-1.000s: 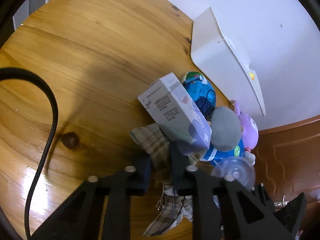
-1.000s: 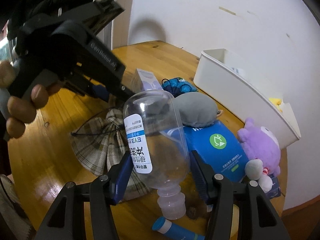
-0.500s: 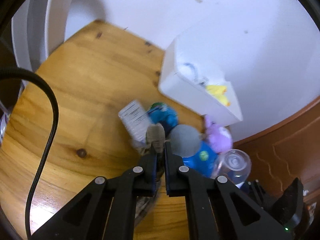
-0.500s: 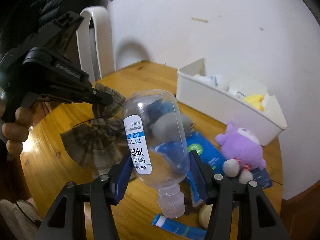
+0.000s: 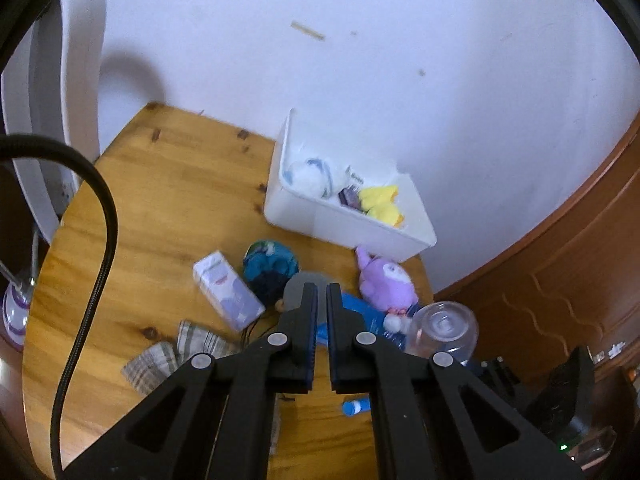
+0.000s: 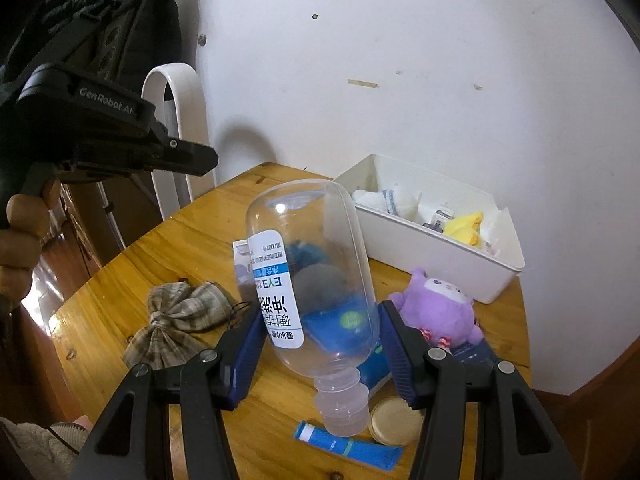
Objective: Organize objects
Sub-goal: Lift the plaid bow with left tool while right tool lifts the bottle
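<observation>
My right gripper (image 6: pixel 320 320) is shut on a clear plastic bottle (image 6: pixel 316 276), held neck-down above the wooden table (image 6: pixel 120 280); the bottle also shows in the left wrist view (image 5: pixel 444 332). My left gripper (image 5: pixel 322 294) is shut and empty, raised high over the table; it also shows in the right wrist view (image 6: pixel 176 160). A plaid fabric bow (image 6: pixel 180 316) lies on the table, also in the left wrist view (image 5: pixel 180 348). A white bin (image 5: pixel 352 224) with several items stands by the wall.
On the table lie a white carton (image 5: pixel 226 288), a blue-green pouch (image 5: pixel 270 266), a grey round object (image 5: pixel 296 290), a purple plush (image 6: pixel 436 308), a blue packet (image 6: pixel 344 328), a blue tube (image 6: pixel 348 444) and a tan lid (image 6: pixel 394 420). A white chair back (image 6: pixel 176 128) stands left.
My left gripper lifted the plaid bow, let it go and rose higher; the bow lies on the table again. My right gripper rose and tilted with the bottle.
</observation>
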Demonstrator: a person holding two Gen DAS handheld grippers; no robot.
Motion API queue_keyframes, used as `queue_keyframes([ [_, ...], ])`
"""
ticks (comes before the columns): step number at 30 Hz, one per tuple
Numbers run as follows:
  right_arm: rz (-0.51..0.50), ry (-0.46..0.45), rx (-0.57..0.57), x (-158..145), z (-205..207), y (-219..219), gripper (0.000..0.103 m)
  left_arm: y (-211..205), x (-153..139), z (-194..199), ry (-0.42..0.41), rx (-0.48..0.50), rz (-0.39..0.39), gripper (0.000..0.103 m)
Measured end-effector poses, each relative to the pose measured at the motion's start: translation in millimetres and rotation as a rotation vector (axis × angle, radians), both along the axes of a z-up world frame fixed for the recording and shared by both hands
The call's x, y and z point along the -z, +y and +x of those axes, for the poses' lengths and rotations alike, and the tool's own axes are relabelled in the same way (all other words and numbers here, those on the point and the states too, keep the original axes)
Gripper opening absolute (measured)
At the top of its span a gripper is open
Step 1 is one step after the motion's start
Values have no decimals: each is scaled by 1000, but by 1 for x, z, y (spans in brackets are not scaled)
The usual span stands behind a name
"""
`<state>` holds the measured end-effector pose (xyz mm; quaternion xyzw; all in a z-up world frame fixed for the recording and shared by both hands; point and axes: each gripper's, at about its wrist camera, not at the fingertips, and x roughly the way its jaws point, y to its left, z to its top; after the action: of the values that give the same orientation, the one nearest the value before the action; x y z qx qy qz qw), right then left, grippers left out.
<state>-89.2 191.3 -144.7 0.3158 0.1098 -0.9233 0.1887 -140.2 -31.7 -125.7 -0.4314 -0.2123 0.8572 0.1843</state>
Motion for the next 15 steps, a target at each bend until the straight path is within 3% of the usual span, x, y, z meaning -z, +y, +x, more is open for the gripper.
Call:
queue_keyframes([
  [6,5,-5,-3,0,8,2,57,-10,28,10,-83,-20,-60,6],
  [11,4,-17,-1,4,9,2,57,-19,56,21,-171,-28,-135,15],
  [14,4,-26,-2,7,8,2,57,-20,73,25,-234,-32,-167,33],
  [15,5,-28,-3,8,8,1,57,-20,79,27,-252,-34,-177,43],
])
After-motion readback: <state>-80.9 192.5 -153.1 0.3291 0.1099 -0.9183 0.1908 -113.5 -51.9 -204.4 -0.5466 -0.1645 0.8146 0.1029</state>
